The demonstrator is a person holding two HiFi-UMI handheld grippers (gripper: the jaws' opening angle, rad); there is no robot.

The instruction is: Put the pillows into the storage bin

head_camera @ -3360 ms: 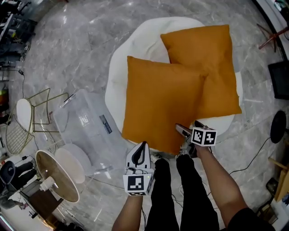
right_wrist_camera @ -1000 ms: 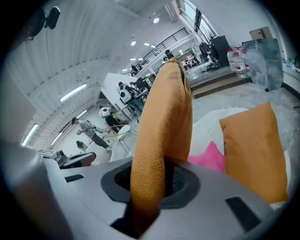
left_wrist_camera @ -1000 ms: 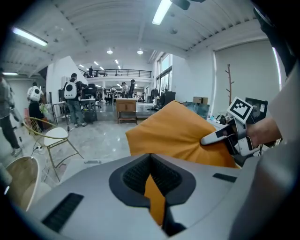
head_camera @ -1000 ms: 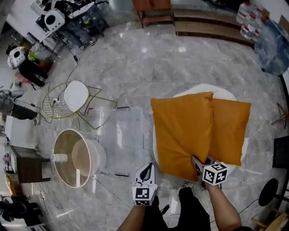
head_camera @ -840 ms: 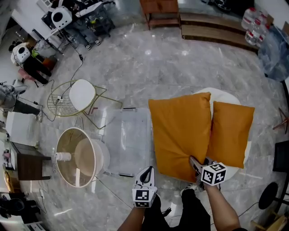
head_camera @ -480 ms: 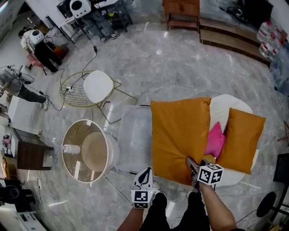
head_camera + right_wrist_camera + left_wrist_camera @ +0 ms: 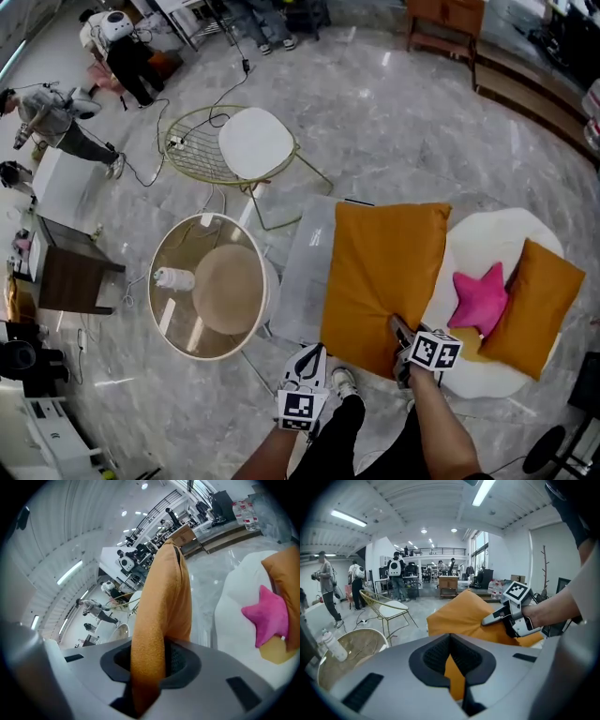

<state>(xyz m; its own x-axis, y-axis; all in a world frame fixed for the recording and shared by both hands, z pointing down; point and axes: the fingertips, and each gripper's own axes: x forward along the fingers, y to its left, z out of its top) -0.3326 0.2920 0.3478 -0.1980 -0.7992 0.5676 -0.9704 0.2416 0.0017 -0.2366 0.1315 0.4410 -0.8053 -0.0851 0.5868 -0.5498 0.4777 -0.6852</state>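
two grippers are seen nearest: the left gripper is closed with nothing gripped, while the right gripper is clamped on the near edge of one orange pillow, which is held beside and partly over the single clear storage bin. further off, a second orange pillow and one pink star cushion are found lying on the white seat.

The grey left gripper, with a marker cube at its rear, is held low before the body and points forward and down. Its jaws are together with nothing between them. The grey right gripper is pitched alike, jaws clamped on the near edge of the orange square fabric pillow. The 2 forearms reach forward.
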